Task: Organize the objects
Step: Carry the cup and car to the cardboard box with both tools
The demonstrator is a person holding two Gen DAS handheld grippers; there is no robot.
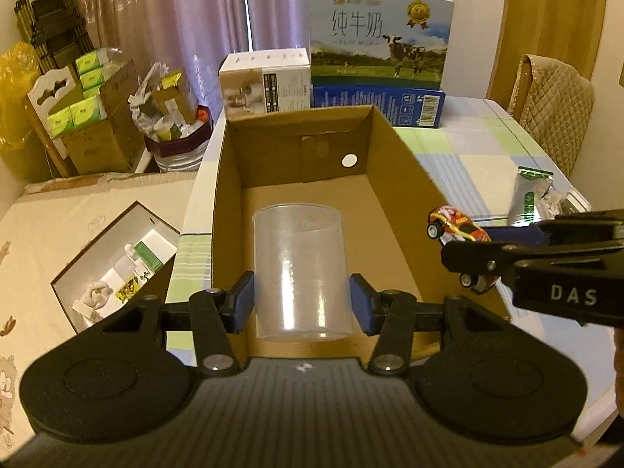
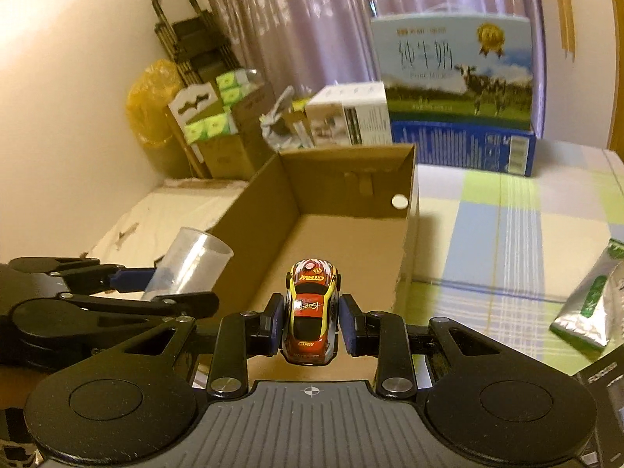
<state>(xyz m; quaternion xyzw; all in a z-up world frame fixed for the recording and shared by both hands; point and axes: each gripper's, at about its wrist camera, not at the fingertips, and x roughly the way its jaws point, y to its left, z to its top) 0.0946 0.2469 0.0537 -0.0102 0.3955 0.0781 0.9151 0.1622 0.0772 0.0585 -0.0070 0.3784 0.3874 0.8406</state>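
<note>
A large milk carton [image 1: 380,35] printed "纯牛奶" and "PURE MILK", with a cow and a gold medal, is seen standing at the back of the table [image 1: 487,144], on a blue box [image 1: 376,107]; a white carton [image 1: 265,84] stands beside it. "DAS" can be read on the body of the right gripper [image 2: 311,327] where it is caught by the left wrist camera, and "GTRW" and "Super" are lettered on the toy car [image 2: 311,316].

The toy car is clamped by its sides between the blue pads of the right gripper, its long axis lying along the fingers. It is held just above the near right wall of the open cardboard box [image 1: 234,179].

A clear plastic measuring cup [image 1: 302,273], faint gradations showing near its rim, is pinched between the pads of the left gripper [image 1: 302,304]. It is held upright, mouth up, over the near end of the box. A silver and green foil pouch [image 2: 592,308] is seen lying on the checked table to the right, well apart from the box.
</note>
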